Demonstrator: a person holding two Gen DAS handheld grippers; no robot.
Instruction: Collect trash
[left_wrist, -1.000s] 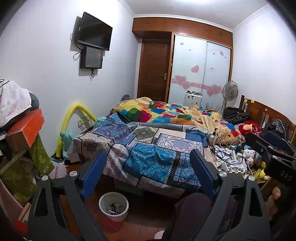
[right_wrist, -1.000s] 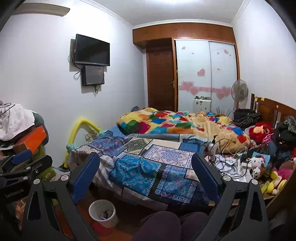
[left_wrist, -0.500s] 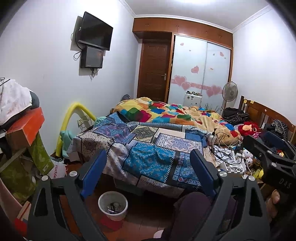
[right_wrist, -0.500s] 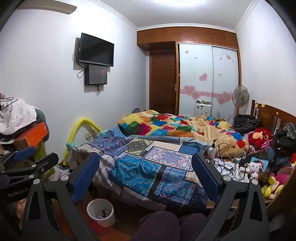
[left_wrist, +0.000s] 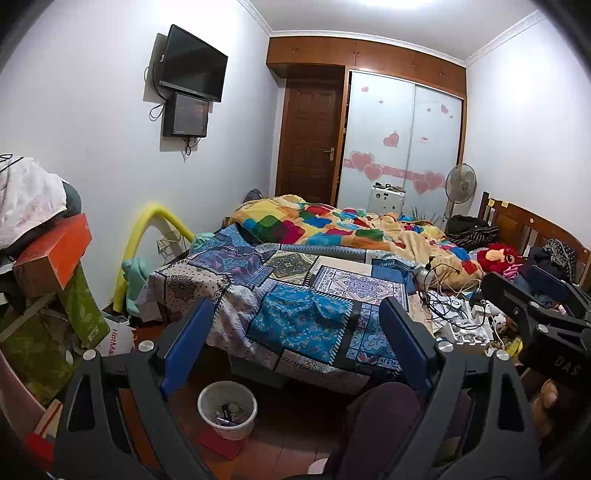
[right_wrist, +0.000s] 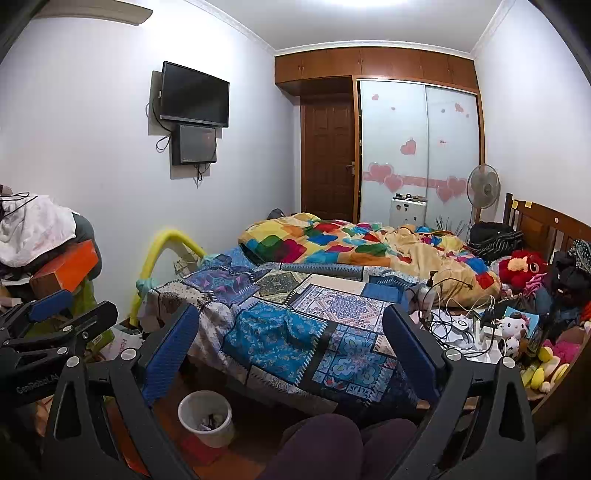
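A white waste bin (left_wrist: 236, 430) with some scraps inside stands on the red floor at the foot of the bed, also low in the right wrist view as the waste bin (right_wrist: 218, 435). My left gripper (left_wrist: 295, 306) is held above it, facing the bed, open with nothing between its blue pads. My right gripper (right_wrist: 291, 310) is open the same way and empty. Each gripper shows in the other's view: the right gripper (left_wrist: 535, 306) at the right edge, the left gripper (right_wrist: 55, 314) at the left edge. I cannot pick out any single piece of trash.
A bed (left_wrist: 295, 295) with patchwork covers fills the middle. Cables, chargers and plush toys (right_wrist: 480, 328) crowd its right side. Boxes and clothes (left_wrist: 48, 258) pile up at the left. A person's knees (right_wrist: 325, 443) are below the grippers. A fan (right_wrist: 482, 188) stands by the wardrobe.
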